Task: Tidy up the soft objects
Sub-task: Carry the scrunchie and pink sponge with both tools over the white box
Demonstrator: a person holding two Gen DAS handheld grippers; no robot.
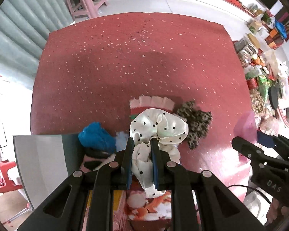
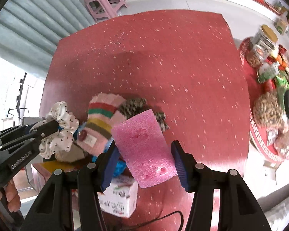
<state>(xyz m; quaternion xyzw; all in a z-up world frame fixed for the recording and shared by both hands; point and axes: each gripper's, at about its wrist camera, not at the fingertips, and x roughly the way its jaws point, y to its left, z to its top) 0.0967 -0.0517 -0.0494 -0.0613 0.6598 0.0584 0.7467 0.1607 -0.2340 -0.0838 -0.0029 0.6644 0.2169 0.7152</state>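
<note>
My left gripper (image 1: 141,144) is shut on a white polka-dot scrunchie (image 1: 160,127), held above a pile of soft things. It also shows in the right wrist view (image 2: 56,124) with the scrunchie (image 2: 61,132). My right gripper (image 2: 144,150) is shut on a pink foam block (image 2: 144,150), which fills the gap between the pads. The pile holds a striped knit sock (image 2: 100,123), a leopard-print cloth (image 1: 196,123) and a blue soft item (image 1: 96,136). The right gripper (image 1: 260,144) shows at the right of the left wrist view, with the pink block (image 1: 244,125) blurred.
A red speckled carpet (image 1: 134,57) covers the floor. A printed cardboard box (image 2: 119,198) sits below the grippers, with a grey box wall (image 1: 40,163) at left. A pink stool (image 1: 84,0) stands at the far left. Jars and packaged goods (image 1: 260,73) line the right edge.
</note>
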